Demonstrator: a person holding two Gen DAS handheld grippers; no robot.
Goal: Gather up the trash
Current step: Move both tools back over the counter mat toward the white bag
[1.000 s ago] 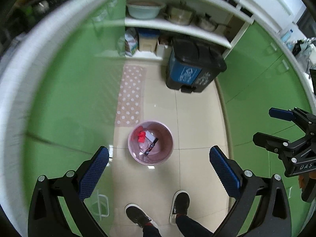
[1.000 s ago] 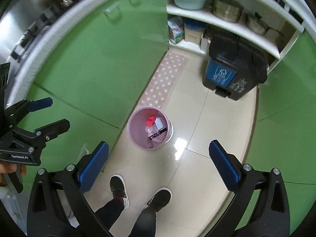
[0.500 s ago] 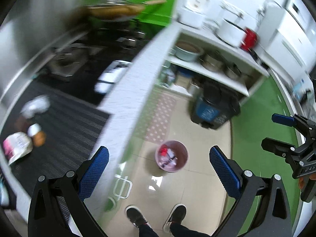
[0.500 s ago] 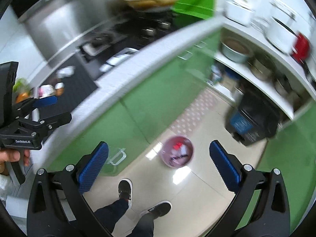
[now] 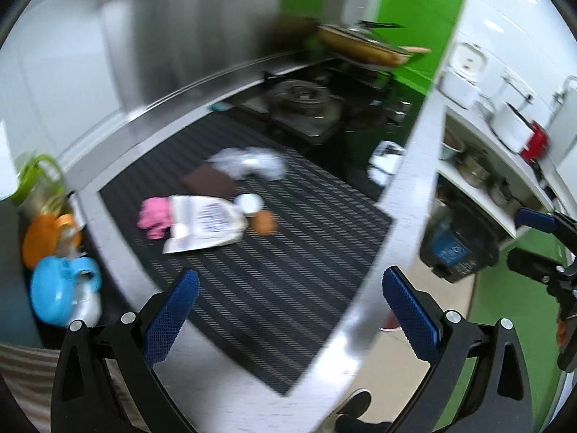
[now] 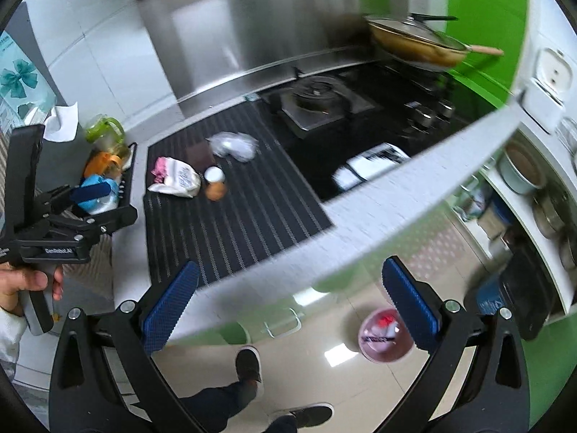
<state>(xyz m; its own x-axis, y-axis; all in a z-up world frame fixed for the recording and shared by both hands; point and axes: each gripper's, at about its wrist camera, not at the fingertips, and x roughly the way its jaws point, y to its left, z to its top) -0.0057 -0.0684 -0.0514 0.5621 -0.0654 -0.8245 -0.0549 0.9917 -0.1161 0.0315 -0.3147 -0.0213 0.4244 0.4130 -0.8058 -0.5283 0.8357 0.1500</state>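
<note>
Trash lies on a black striped mat (image 5: pixel 288 252) on the counter: a white printed bag (image 5: pixel 205 223), a pink wad (image 5: pixel 155 216), a brown card (image 5: pixel 209 182), clear crumpled plastic (image 5: pixel 249 164) and a small orange bottle with a white cap (image 5: pixel 258 213). The same pile shows in the right wrist view, with the bag (image 6: pixel 178 180) and the bottle (image 6: pixel 215 184). The pink bin (image 6: pixel 384 335) stands on the floor with trash inside. My left gripper (image 5: pixel 288 310) is open and empty above the mat's near edge. My right gripper (image 6: pixel 288 306) is open and empty over the counter edge.
A gas stove (image 6: pixel 317 101) and a lidded pan (image 6: pixel 414 43) sit at the back. Cups and a blue item fill a rack (image 5: pixel 54 252) at the left. A black and blue bin (image 5: pixel 454 245) stands on the floor by open shelves. The person's feet (image 6: pixel 249 364) are below.
Both grippers have swung up from the floor and pink bin to the countertop. The trash pile on the mat has come into view. Both stay open and empty.
</note>
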